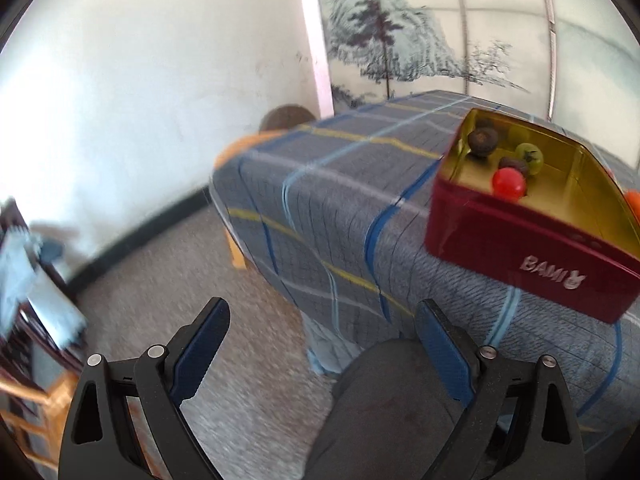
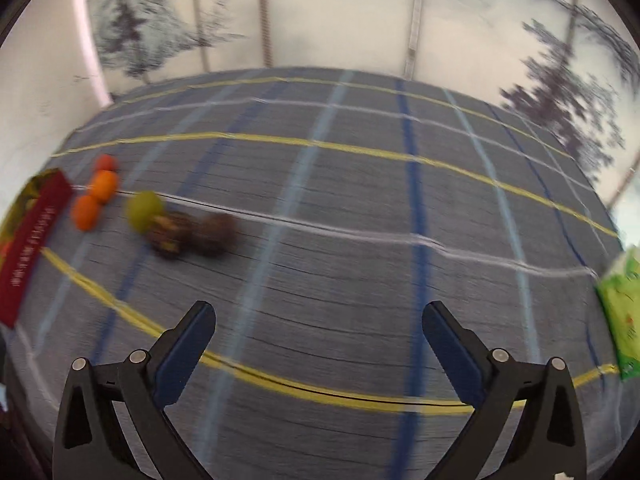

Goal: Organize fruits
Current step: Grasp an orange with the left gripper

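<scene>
Sorting so far: red tin with a gold inside stands at the table's left end; in it lie a red tomato, a green one and dark brown fruits.
Loose fruit: just right of the tin, on the cloth, sit three orange fruits, a green fruit and two dark brown ones, bunched and touching.
Right gripper: fingers spread wide, holding nothing, hovering over bare checked tablecloth, near side, well apart from the cluster.
Left gripper: also spread and empty, held off the table's near-left corner, above the floor and the person's knee.
Surroundings: green packet at the table's far right edge; painted screen behind.
Risk, crowding: closing on one fruit could probably nudge its neighbours, and round fruit would roll.
Risk, tin: it stands close to the table's left edge; a bump from either gripper might shove it off.
Risk, blur: both views are smeared, so aim could be poor.
</scene>
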Motion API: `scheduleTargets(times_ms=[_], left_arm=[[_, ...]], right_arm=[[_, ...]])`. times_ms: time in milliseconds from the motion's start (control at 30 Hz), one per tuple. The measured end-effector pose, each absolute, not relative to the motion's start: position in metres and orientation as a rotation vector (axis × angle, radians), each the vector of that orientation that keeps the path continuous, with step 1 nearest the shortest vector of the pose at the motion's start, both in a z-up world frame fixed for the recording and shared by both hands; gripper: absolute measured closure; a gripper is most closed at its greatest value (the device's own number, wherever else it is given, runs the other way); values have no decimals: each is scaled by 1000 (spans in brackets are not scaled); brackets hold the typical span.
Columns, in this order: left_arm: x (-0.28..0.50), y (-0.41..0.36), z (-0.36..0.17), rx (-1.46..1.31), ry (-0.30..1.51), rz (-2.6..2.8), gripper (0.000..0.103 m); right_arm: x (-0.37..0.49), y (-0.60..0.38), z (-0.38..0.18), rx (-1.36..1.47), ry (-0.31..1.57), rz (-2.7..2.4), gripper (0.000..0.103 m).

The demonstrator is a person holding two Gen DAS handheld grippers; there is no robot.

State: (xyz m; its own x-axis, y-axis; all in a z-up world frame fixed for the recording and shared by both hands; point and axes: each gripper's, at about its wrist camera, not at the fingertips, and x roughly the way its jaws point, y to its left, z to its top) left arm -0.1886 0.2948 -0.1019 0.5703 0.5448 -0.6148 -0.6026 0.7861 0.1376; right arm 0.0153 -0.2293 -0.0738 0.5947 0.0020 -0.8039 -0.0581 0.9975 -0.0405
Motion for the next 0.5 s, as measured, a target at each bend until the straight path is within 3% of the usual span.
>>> scheduleTargets(times_ms=[267, 500], left_arm=[[-157, 230, -14, 38, 581, 381, 9], [-52, 128, 11, 148, 714, -64, 9]], right_arm=[[11, -272, -93, -22, 954, -3, 0], [10, -266, -94, -47, 949, 43, 0]])
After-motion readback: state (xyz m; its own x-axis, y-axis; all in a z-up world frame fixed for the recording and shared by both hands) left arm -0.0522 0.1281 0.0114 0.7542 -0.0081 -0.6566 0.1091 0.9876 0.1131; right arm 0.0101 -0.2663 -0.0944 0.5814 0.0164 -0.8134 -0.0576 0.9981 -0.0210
